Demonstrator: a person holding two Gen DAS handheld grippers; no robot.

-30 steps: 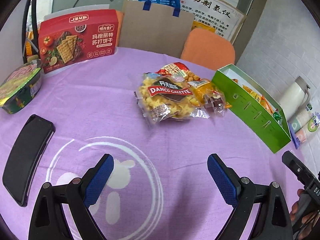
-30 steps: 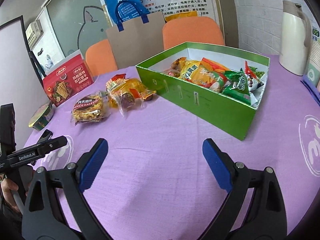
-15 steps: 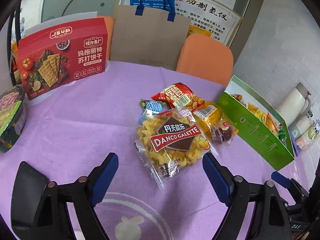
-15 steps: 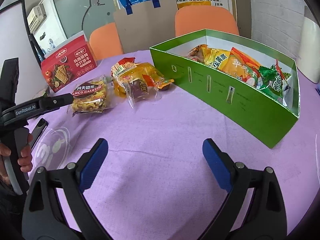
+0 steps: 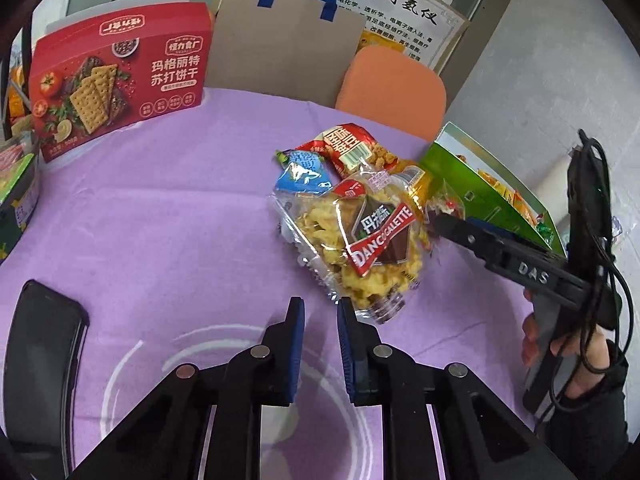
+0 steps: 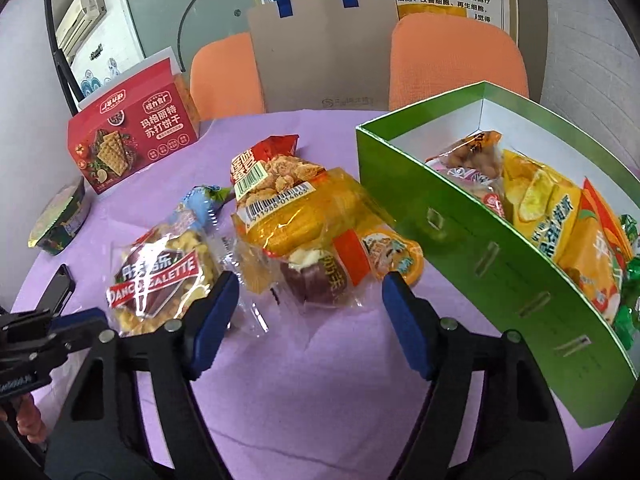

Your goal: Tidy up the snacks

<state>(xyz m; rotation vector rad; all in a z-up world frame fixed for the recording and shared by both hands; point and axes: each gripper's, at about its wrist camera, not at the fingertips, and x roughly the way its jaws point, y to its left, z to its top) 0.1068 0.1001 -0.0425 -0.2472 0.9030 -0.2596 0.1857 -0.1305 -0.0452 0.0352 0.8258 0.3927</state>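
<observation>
Loose snacks lie on the purple tablecloth [image 5: 160, 220]: a clear Danco Galette biscuit bag [image 5: 372, 248], a small blue packet [image 5: 304, 168], a red bag [image 6: 272, 172] and yellow packs [image 6: 304, 220]. My left gripper [image 5: 320, 312] has its fingers drawn to a narrow gap at the biscuit bag's near corner. I cannot tell if the film is pinched. My right gripper [image 6: 310, 304] stands open, with its fingers on either side of a clear pack holding a purple cake [image 6: 316, 284]. The green box [image 6: 472, 248] to the right holds several snack bags.
A red cracker box [image 5: 120, 76] stands at the back left, with a noodle bowl [image 6: 60, 216] beside it. A black phone [image 5: 40, 360] lies near the left front. A paper bag [image 6: 320, 48] and orange chairs [image 5: 392, 84] are behind the table. A hand [image 5: 560, 344] holds the right tool.
My left gripper moved forward to the biscuit bag and its fingers closed from wide open to a narrow gap. My right gripper moved forward and left to the yellow packs, still open.
</observation>
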